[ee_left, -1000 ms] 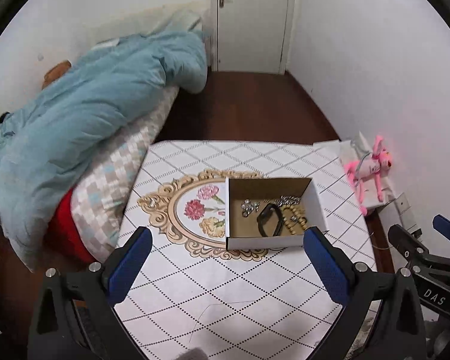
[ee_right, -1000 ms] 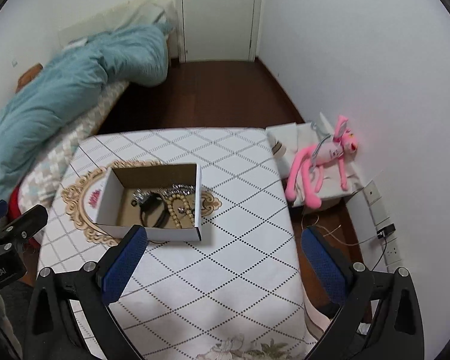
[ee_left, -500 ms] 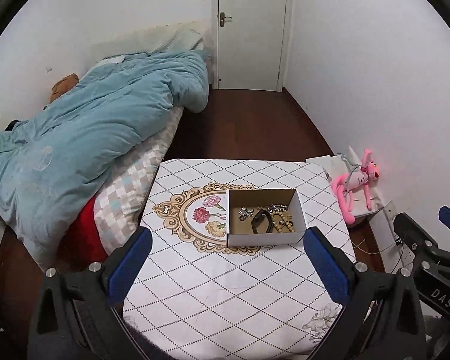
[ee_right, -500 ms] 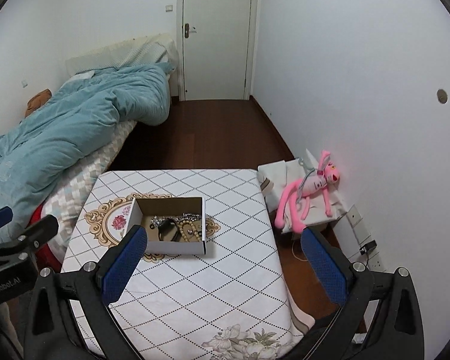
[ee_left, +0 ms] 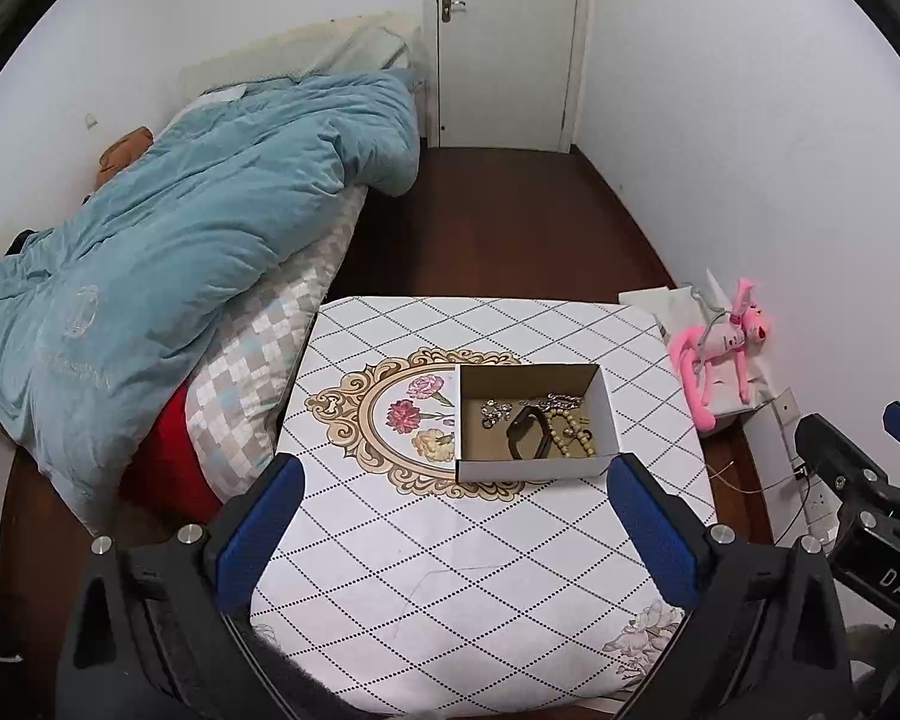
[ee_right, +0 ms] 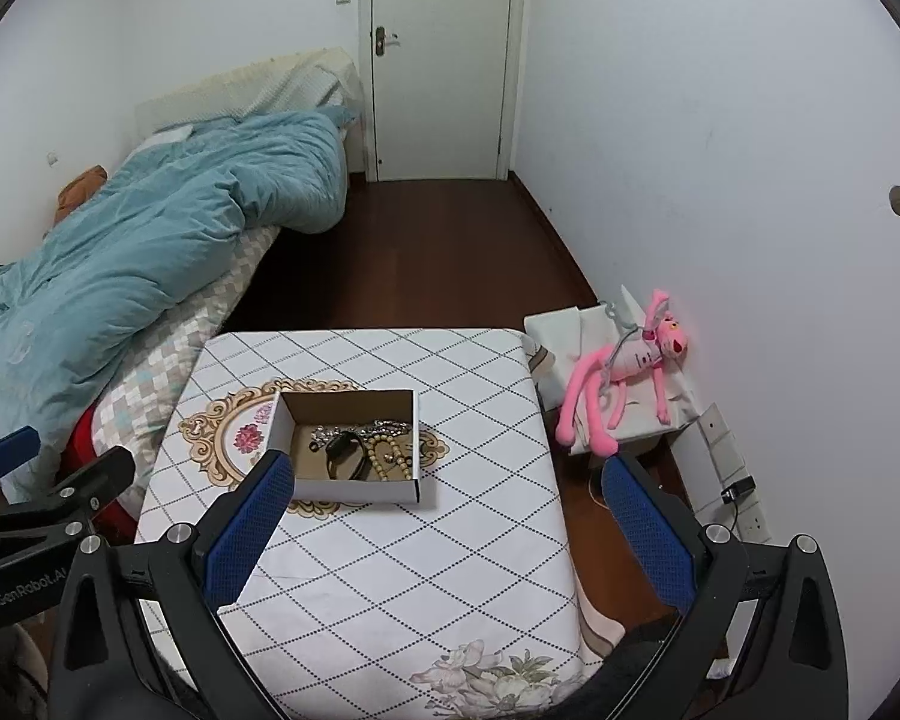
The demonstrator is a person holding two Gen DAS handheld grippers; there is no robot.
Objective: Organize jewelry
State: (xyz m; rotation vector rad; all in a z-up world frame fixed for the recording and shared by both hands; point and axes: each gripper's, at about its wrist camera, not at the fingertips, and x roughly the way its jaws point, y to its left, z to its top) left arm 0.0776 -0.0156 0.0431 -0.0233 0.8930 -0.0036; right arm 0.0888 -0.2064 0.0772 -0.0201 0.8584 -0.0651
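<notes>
**Tongs high above desk, jewelry boxed**

Left tongs (ee_left: 453, 525) and right tongs (ee_right: 447, 525) both spread wide, empty. Jewelry lies heaped in cardboard box (ee_left: 534, 468) mid-desk (ee_left: 480, 588): black band (ee_left: 525, 432), beaded bracelet (ee_left: 573, 435), silver chain (ee_left: 561, 401). Risk: tangled pieces may lift together; light box may slide.

table (ee_left: 450, 600), diamond-check cloth | on it: open cardboard box (ee_left: 534, 468) holding jewelry

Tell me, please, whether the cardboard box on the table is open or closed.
Open. The cardboard box has no lid over it, and its inside shows a black band, beads and silver pieces.
</notes>
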